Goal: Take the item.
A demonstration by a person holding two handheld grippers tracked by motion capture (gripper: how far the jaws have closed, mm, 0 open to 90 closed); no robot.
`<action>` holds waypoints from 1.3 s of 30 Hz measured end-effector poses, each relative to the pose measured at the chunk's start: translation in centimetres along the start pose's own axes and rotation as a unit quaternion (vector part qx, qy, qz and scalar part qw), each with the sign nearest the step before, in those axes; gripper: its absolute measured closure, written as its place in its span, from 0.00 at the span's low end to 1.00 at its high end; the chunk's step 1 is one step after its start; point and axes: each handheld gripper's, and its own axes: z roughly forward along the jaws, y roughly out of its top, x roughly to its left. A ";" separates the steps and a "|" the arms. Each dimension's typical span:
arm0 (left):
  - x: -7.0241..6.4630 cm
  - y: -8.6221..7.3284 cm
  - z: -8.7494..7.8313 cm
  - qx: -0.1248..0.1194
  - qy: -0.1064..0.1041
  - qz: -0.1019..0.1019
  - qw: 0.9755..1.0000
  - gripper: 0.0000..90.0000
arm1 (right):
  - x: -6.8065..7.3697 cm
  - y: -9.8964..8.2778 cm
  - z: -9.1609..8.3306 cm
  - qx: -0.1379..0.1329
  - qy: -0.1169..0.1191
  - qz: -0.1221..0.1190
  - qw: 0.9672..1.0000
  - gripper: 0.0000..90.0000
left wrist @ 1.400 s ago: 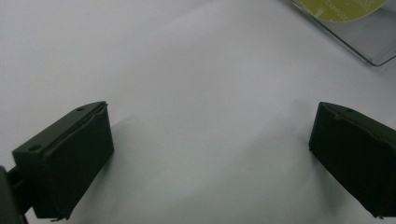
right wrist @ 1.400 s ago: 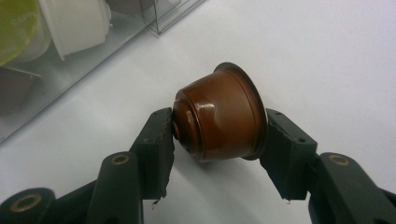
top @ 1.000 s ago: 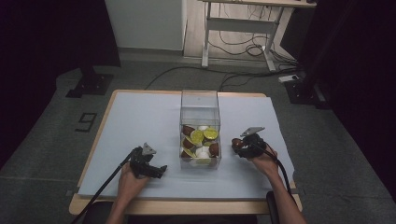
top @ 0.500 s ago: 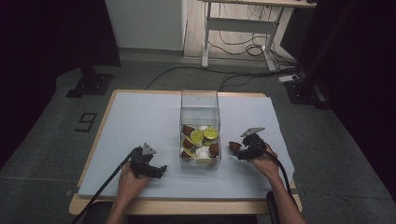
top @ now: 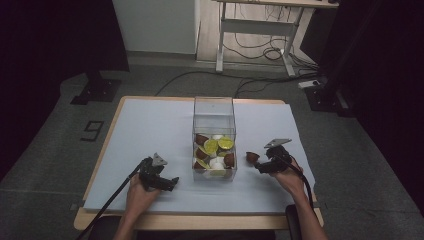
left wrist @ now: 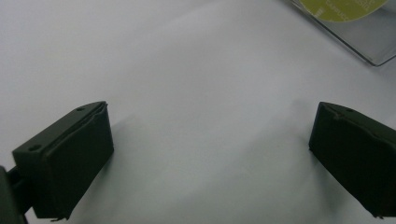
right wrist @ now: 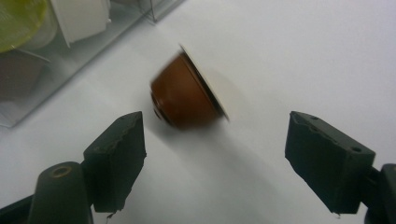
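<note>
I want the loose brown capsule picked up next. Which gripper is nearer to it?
Right. The right gripper is open just short of the brown capsule; the left gripper sits beyond the clear box.

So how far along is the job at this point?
One brown capsule lies on its side on the mat, outside the clear box. Both the right gripper and left gripper are open, empty. Many capsules remain in the box.

Floor marker (top: 93, 130) reading "9" (left of table), yellow lid print unreadable
</note>
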 end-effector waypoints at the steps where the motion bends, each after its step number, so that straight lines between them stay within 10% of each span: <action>1: 0.0 0.0 0.0 0.000 0.000 0.000 1.000 0.00 | -0.1 -0.3 0.0 0.007 -0.002 0.001 1.000 0.21; 14: 0.0 0.0 0.0 -0.001 0.000 -0.001 1.000 0.00 | -0.3 -2.3 1.2 0.052 0.001 0.023 0.998 0.08; 39: 0.0 0.0 0.0 -0.001 0.000 0.000 1.000 0.00 | -0.6 -3.8 1.5 0.005 -0.002 0.048 0.999 0.00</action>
